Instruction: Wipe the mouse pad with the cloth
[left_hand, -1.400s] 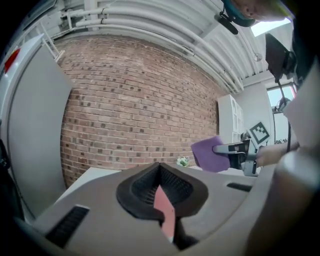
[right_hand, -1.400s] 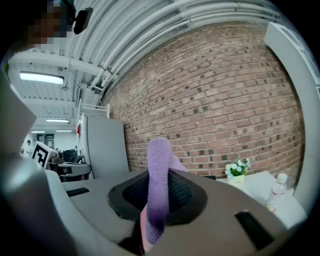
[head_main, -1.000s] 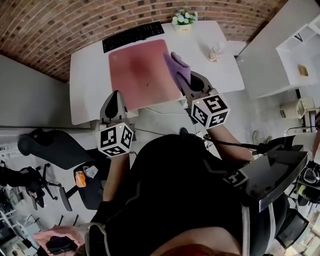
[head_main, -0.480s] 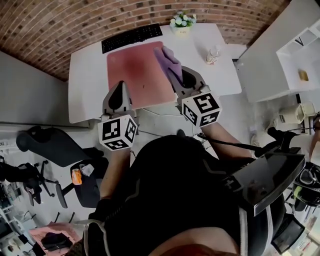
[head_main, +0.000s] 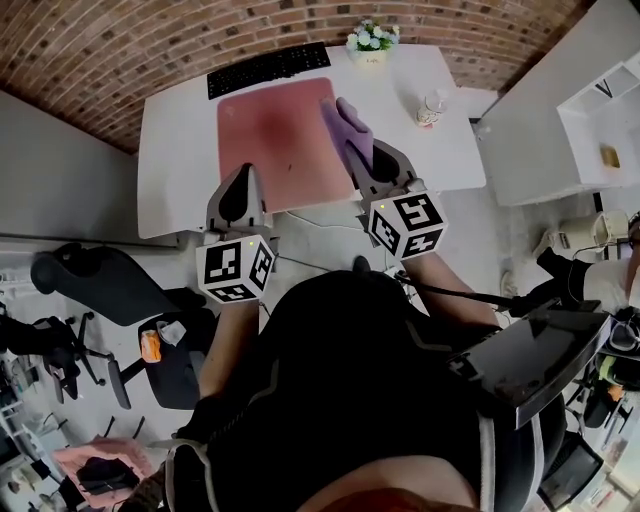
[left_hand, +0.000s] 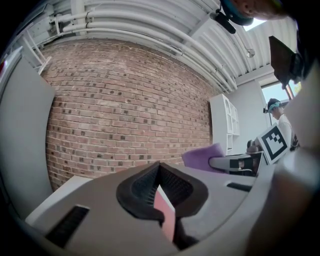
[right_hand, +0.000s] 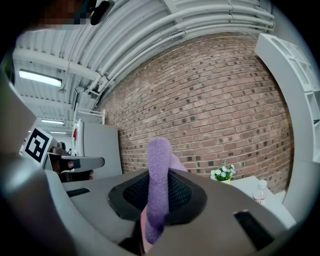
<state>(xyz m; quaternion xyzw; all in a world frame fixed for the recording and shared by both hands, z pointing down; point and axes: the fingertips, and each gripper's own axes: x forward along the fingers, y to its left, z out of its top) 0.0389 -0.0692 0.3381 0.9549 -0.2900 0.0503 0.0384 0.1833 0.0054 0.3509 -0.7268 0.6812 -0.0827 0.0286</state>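
- Left gripper (left_hand: 160, 167): jaws are sitting closed, with a thin pink strip of the mouse pad (head_main: 275, 130) showing between them in the left gripper view. It is pinching the pad at its near-left corner.
- Right gripper (right_hand: 159, 176): jaws are clamping the purple cloth (head_main: 348, 128). A thick fold is standing up between the pads and running forward past the tips.
- The mouse pad is lying flat on the white table (head_main: 170, 150), just in front of the black keyboard (head_main: 268, 68).
- The cloth is trailing from the right gripper along the pad's right edge. Its far end is resting on the pad's far-right part, and the rest of the pink surface is lying bare.
- Both grippers are working at the table's near side, left at the pad's left corner and right at its right side, well apart from each other.
- A small pot of flowers (head_main: 370, 40) is standing at the far edge, right of the keyboard. A clear bottle (head_main: 430, 106) is sitting further right, clear of the pad.
- The person is leaning over the near edge, with both marker cubes facing the head camera.
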